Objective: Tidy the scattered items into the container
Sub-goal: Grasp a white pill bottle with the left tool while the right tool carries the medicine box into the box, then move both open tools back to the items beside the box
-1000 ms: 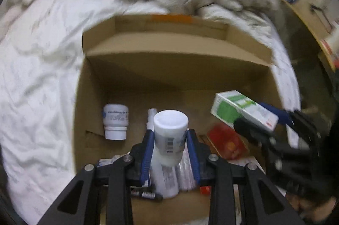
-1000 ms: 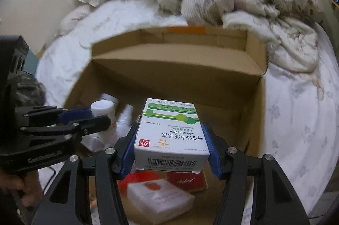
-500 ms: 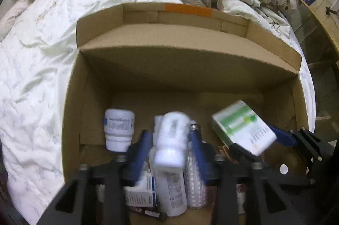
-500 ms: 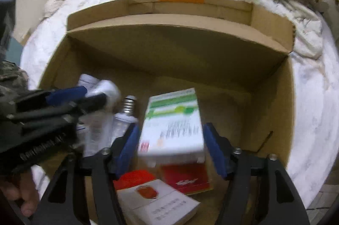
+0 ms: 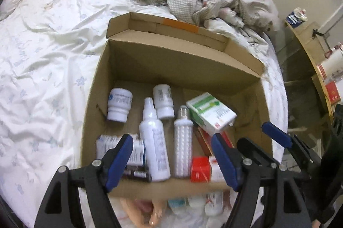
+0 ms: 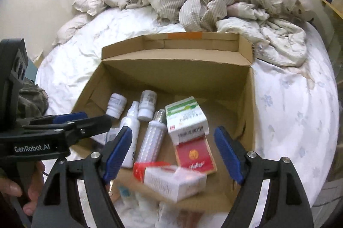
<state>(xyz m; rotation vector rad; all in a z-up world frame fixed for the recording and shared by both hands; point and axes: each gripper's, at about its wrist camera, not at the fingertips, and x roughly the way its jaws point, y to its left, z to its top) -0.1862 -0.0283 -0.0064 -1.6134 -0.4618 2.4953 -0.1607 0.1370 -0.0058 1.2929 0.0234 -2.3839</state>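
Left wrist view: cardboard box [image 5: 103, 86] sits on the bed [image 5: 42, 56], flaps up, already holding most of the items. Left gripper [image 5: 171, 161] has its jaws opening, nothing between them; right gripper [image 6: 173, 155] same, jaws opening over the box, pads clear of everything.

Inside: white spray bottle [image 5: 153, 142] lying flat, LED corn bulb [image 5: 182, 142] beside it, two small white pill jars [image 5: 119, 104] at the back, green-white carton [image 5: 211, 113] resting tilted on a red packet [image 6: 195, 155].

Handling, my read:
- Carton: light, thin card, crushes easily. Take across the broad faces, gentle squeeze.
- Spray bottle: smooth plastic, round, likely to slip or roll. Grab mid-body.
- Bulb: probably fragile; hold the ribbed body, not the screw base.
- Jars: rigid, grip at the body.

A few blurred small items [image 5: 193, 204] lie on the bed just outside the box's near wall, likely still to collect. Too smeared to identify.
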